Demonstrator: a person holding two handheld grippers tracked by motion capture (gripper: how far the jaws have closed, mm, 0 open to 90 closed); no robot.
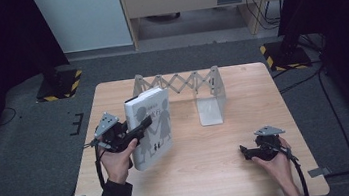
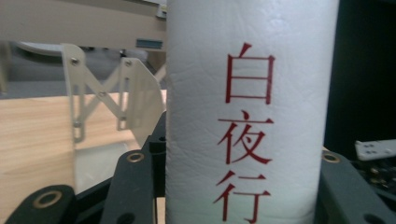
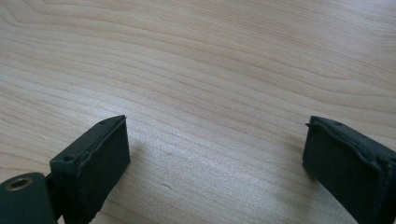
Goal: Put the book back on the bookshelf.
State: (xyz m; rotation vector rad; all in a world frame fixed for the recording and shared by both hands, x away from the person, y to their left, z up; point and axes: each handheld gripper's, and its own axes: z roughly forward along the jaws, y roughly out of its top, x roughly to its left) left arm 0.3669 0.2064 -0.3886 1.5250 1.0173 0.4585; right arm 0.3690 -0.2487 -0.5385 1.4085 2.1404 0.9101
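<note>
Near right, the right claw (image 1: pixel 247 151) rests low on the table (image 1: pixel 211 169), jaws spread wide over bare wood and holding nothing, probably parked out of the way. Near left, the left claw (image 1: pixel 138 130) clamps the spine of a white book (image 1: pixel 152 126), keeping it upright, bottom edge at the table surface. Farther back stands an expanding book rack (image 1: pixel 181 84); the book stays vertical, apparently so it can slide into it.
</note>
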